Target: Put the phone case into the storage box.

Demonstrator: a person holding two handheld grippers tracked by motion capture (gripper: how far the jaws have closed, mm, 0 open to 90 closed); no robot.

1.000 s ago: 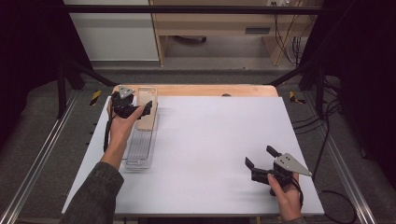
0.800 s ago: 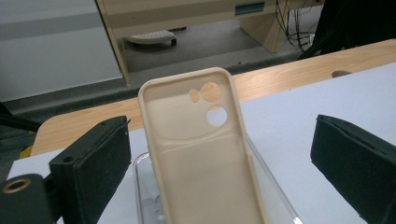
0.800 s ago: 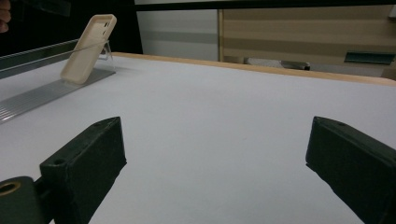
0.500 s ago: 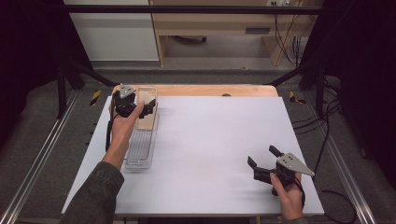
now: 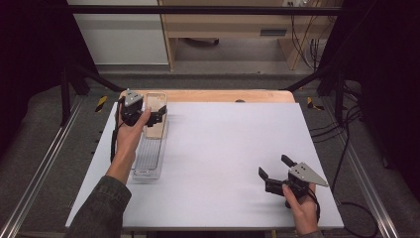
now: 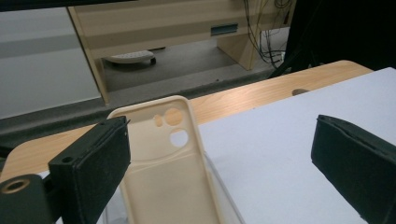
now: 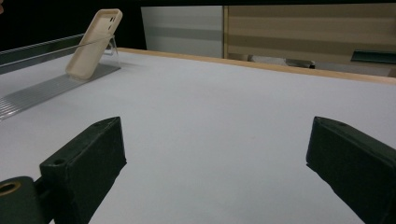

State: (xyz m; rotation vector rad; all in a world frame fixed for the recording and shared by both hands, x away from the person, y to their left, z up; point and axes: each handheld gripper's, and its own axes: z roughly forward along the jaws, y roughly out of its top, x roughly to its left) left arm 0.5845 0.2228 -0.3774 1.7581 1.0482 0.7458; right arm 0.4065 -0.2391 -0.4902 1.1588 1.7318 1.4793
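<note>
A beige phone case leans upright at the far end of a clear plastic tray on the left of the white table. My left gripper is open, and its jaws stand to either side of the case without touching it. In the left gripper view the case is close to the left jaw, camera cut-outs at the top. My right gripper is open above the near right of the table, nothing between its jaws. In the right gripper view the case is far off at the upper left.
The white table top stretches between the two grippers. A wooden strip runs along its far edge. Black frame posts and cables stand beside the table. The ribbed tray floor reaches toward the near side.
</note>
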